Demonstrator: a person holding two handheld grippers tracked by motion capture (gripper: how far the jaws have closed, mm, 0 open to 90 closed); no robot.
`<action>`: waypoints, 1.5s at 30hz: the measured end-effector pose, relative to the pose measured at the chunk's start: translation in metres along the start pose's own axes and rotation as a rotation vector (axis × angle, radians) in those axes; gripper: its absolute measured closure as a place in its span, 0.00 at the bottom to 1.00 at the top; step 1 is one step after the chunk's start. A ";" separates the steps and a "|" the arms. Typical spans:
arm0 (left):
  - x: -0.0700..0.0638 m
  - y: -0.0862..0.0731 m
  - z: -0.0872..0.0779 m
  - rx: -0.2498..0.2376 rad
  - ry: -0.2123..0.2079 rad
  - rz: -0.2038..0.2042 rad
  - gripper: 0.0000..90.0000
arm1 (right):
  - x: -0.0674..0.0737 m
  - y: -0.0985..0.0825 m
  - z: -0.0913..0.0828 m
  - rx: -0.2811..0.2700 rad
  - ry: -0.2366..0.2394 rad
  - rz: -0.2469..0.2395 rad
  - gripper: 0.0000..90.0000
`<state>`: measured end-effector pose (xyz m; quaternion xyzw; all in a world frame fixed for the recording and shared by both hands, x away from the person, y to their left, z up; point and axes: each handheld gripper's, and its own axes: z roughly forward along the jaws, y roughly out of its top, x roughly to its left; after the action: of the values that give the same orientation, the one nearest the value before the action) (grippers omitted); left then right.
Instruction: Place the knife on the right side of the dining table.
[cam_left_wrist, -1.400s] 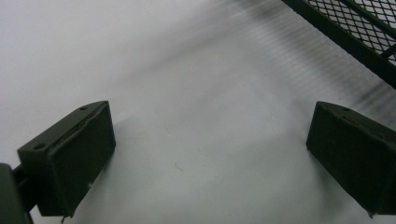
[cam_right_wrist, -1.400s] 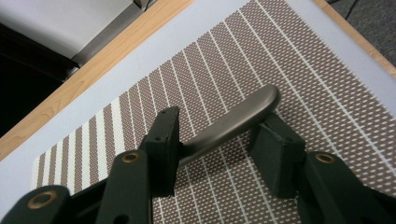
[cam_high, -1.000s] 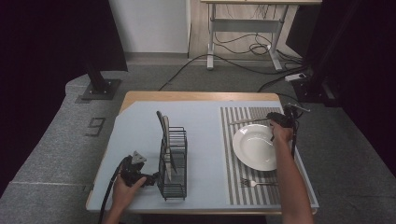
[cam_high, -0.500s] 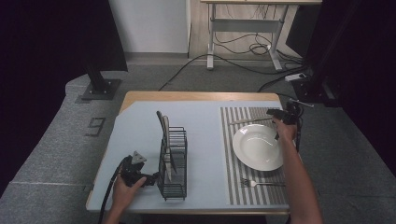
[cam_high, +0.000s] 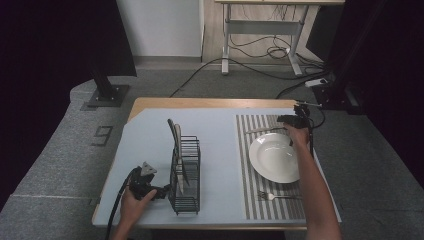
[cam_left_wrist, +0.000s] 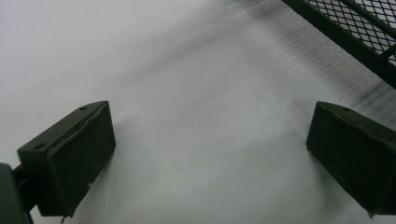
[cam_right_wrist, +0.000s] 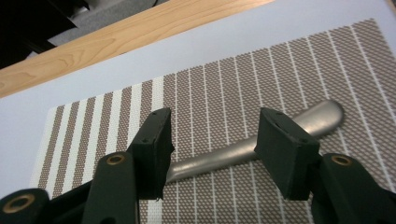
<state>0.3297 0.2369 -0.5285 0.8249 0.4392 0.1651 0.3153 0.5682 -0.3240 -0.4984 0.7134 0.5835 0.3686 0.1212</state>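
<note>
Cutlery is what the right hand is after: a steel knife (cam_right_wrist: 261, 140) lies on the striped placemat (cam_high: 250, 150) at the far edge of the white plate (cam_high: 274, 157), and the right gripper (cam_high: 289, 120) has moved up from over the plate's far rim a second ago to sit right at the knife's handle end. Over on the left nothing has changed; the left gripper (cam_high: 165, 191) rests on the pale desk (cam_high: 150, 135) just beside the black wire rack (cam_high: 185, 175), its cable trailing off the near edge. That rack stands upright with a couple of utensils (cam_high: 176, 145) poking out of its top, well apart from the plate. A fork (cam_high: 275, 196) lies on the placemat nearer the person, just below the plate. In the right gripper view the jaws are spread fairly wide and straddle the knife's handle, one jaw on each side, with the steel passing between them; I cannot tell whether either pad touches it. In the left gripper view the jaws are spread wide over bare desk, gripping nothing, with the rack's mesh at the upper right corner.
</note>
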 end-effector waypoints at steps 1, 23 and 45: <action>0.000 0.000 0.000 0.000 0.000 0.000 0.01 | 0.002 0.001 0.001 0.005 -0.003 -0.005 0.50; 0.000 0.000 0.000 0.000 0.001 0.001 0.01 | 0.017 0.006 0.030 0.073 -0.088 -0.063 0.51; 0.000 0.000 0.000 0.000 0.000 0.000 0.01 | 0.008 0.007 0.009 -0.025 -0.010 -0.012 0.49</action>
<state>0.3297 0.2369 -0.5286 0.8250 0.4390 0.1652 0.3153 0.5798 -0.3162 -0.4976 0.7100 0.5827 0.3716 0.1351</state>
